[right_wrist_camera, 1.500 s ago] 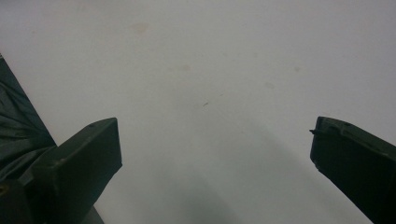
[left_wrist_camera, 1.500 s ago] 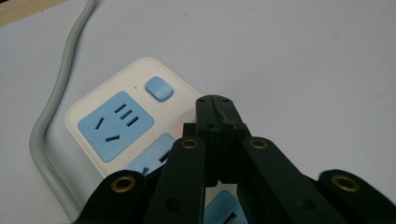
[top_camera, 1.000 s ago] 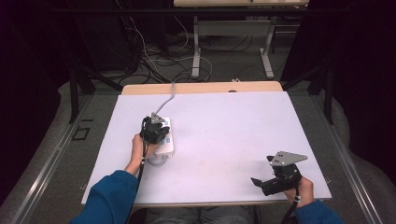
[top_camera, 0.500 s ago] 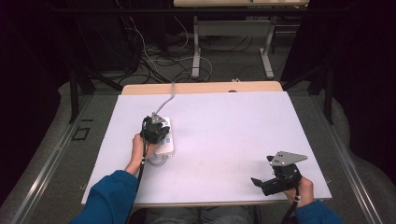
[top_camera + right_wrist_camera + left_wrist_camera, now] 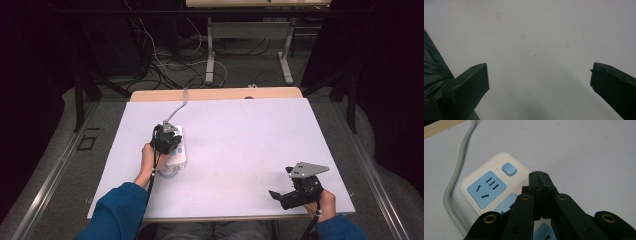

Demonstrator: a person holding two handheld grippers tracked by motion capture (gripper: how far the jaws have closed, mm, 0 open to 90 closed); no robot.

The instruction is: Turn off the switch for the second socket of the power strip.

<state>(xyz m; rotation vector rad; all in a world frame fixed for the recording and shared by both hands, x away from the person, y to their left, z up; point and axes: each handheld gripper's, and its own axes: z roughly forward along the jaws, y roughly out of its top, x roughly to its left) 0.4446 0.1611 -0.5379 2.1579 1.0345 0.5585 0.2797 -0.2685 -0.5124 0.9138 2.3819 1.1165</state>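
Power strip [image 5: 496,187]: white w/ blue sockets, blue switch, grey cord.

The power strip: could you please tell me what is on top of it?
The shut left gripper hangs over the power strip, near a small red light. A blue switch and one blue socket show; the jaws cover the other sockets.
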